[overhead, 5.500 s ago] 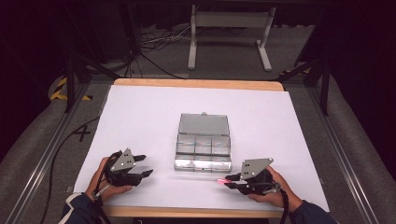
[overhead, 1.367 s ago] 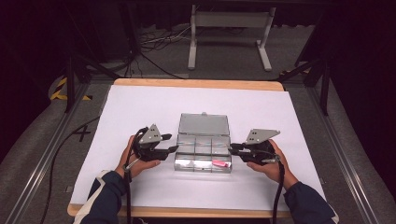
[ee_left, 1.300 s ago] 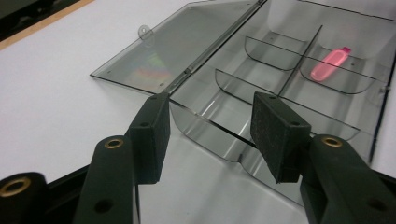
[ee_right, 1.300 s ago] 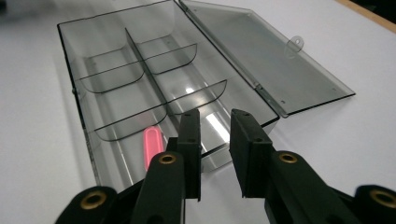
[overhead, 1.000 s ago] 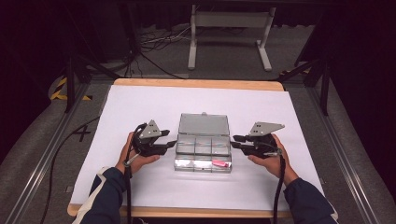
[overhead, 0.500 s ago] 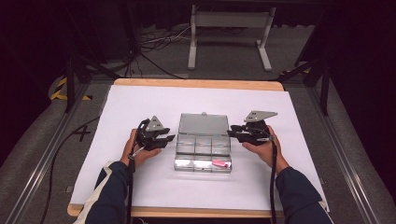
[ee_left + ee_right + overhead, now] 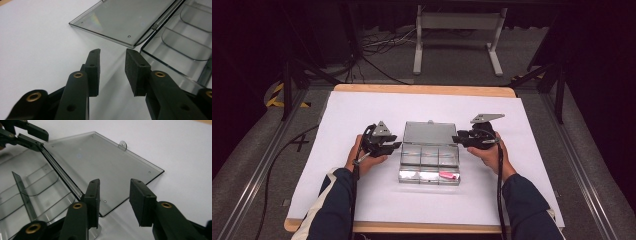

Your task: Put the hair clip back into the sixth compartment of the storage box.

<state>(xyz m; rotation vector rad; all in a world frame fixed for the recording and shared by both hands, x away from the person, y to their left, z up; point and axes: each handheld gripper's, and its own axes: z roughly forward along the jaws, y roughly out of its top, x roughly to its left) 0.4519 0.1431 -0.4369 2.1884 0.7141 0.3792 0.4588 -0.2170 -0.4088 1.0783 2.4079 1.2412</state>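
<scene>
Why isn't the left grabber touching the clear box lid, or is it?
Apart. The left gripper view shows white paper between the left gripper and the lid.

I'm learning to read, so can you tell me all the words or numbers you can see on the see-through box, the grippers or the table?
There are none to read. The clear plastic box, its open lid, the left gripper, the right gripper and the white table cover carry no letters or numbers. A black X mark on the floor left of the table is a sign, not a word.
</scene>
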